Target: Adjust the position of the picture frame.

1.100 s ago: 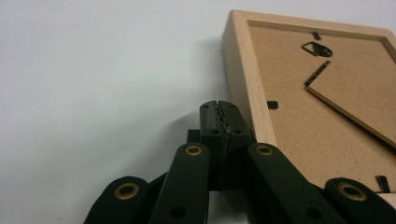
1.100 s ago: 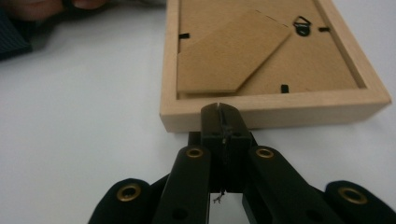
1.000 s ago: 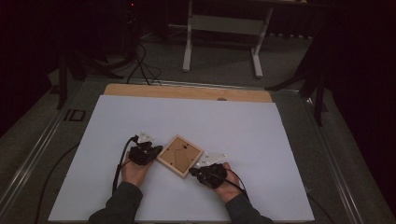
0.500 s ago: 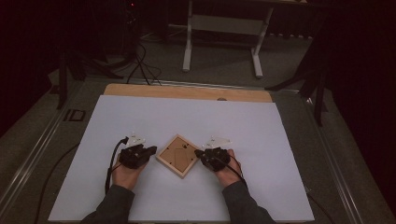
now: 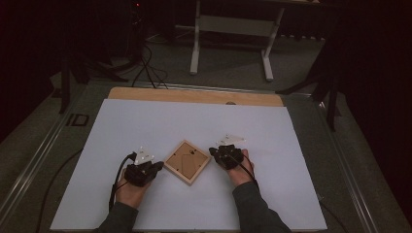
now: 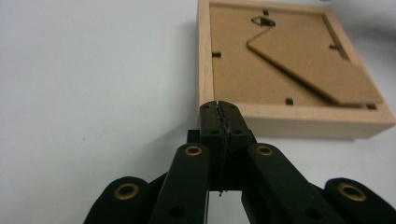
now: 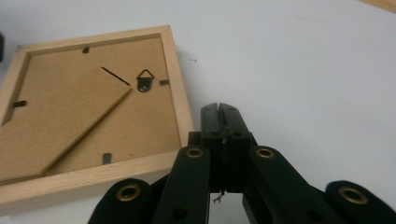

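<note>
Change since earlier frames: both hands have drawn apart from the frame; a second ago each tool sat against a frame corner, now each stands clear of it. The frame itself has kept its place and its diamond-wise turn.

Left tool (image 5: pixel 156 166): black two-jaw unit with a grey three-cornered plate on top, held in the person's left hand (image 5: pixel 129 190). Jaws pressed together, nothing between them. In the left gripper view the tip (image 6: pixel 219 108) points at the near edge of the frame, just short of its corner; touching or a hair apart cannot be told.

Task item: small square light-wood picture frame (image 5: pixel 187 161), lying back-up on the white surface (image 5: pixel 145 121), between the two tools, near the person's edge.

Right tool (image 5: pixel 213 152): same build, in the right hand (image 5: pixel 239 171). Jaws closed and empty. In the right gripper view the tip (image 7: pixel 219 111) lies just beside the frame's right rail, apart from it.

Reason for placement: judged, the frame lies face-down so its backing is reachable; closed jaws serve for nudging or prying, not grasping, and flanking it lets either side act.

High view: gives the layout, both forearms and the surface's bare wooden far edge (image 5: pixel 194 96).

Gripper views: resolve detail that the high view blurs, namely the brown fibreboard backing (image 6: pixel 252 70), the fold-out stand leg (image 6: pixel 313 70), the metal hanging loop (image 7: pixel 145 80) and the small retaining tabs (image 7: pixel 107 157).
</note>
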Demonstrator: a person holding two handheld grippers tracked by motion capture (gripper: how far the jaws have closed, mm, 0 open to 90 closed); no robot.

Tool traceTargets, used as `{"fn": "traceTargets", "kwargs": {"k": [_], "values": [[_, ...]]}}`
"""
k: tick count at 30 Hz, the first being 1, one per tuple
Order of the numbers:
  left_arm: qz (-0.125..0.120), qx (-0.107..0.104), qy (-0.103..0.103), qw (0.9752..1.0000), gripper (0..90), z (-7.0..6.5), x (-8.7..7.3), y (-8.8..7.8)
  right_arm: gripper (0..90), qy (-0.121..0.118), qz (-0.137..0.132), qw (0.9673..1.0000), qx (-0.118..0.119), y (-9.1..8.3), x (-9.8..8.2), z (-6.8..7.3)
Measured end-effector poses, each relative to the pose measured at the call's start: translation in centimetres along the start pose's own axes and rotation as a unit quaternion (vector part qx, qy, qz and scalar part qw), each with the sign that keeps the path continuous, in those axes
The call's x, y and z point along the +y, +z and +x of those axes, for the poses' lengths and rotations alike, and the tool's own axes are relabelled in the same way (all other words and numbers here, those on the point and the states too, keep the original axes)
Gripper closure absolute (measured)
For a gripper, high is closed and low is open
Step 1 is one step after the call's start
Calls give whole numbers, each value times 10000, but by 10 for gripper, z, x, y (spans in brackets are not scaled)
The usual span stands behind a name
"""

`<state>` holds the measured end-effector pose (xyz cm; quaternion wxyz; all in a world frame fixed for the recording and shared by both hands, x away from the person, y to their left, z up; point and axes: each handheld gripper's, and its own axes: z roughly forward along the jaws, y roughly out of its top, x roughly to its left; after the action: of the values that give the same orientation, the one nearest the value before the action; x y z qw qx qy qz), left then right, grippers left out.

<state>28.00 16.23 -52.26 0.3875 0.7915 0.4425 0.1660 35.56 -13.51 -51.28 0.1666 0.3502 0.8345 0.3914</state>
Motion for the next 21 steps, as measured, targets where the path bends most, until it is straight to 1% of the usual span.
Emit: {"fn": "traceTargets", "kwargs": {"k": [1, 2, 3, 4, 5, 6, 7, 11, 16, 20, 21], "values": [[51, 10, 3, 10000, 896, 0, -2, 1, 894, 3, 27, 10000, -2, 2, 0, -1], [51, 10, 3, 10000, 897, 0, -2, 1, 894, 3, 27, 10000, -2, 2, 0, -1], [122, 21, 12, 9999, 897, -1, -3, 2, 895, 2, 60, 10000, 3, 3, -1, -1], [122, 21, 12, 9999, 897, -1, -3, 2, 895, 2, 60, 10000, 3, 3, -1, -1], [183, -22, 39, 9998, 898, -3, -3, 4, 894, -11, 92, 10000, 6, 5, -1, -1], [183, -22, 39, 9998, 899, -3, -3, 4, 894, -11, 92, 10000, 6, 5, -1, -1], [241, -8, 108, 9997, 899, -6, -3, 6, 895, -21, 124, 9999, 13, 6, -1, -1], [321, 11, 186, 9993, 899, -7, -3, 11, 896, -30, 160, 9999, 25, 8, -1, -1], [347, 14, 170, 9993, 899, -6, -1, 15, 896, -35, 211, 9998, 62, 8, -2, -1], [338, 9, 203, 9992, 899, -9, 2, 18, 896, -109, 279, 9995, 96, 6, -3, 2], [363, 29, 249, 9990, 899, -10, 3, 20, 896, -151, 292, 9994, 110, 6, -3, 4]]}}
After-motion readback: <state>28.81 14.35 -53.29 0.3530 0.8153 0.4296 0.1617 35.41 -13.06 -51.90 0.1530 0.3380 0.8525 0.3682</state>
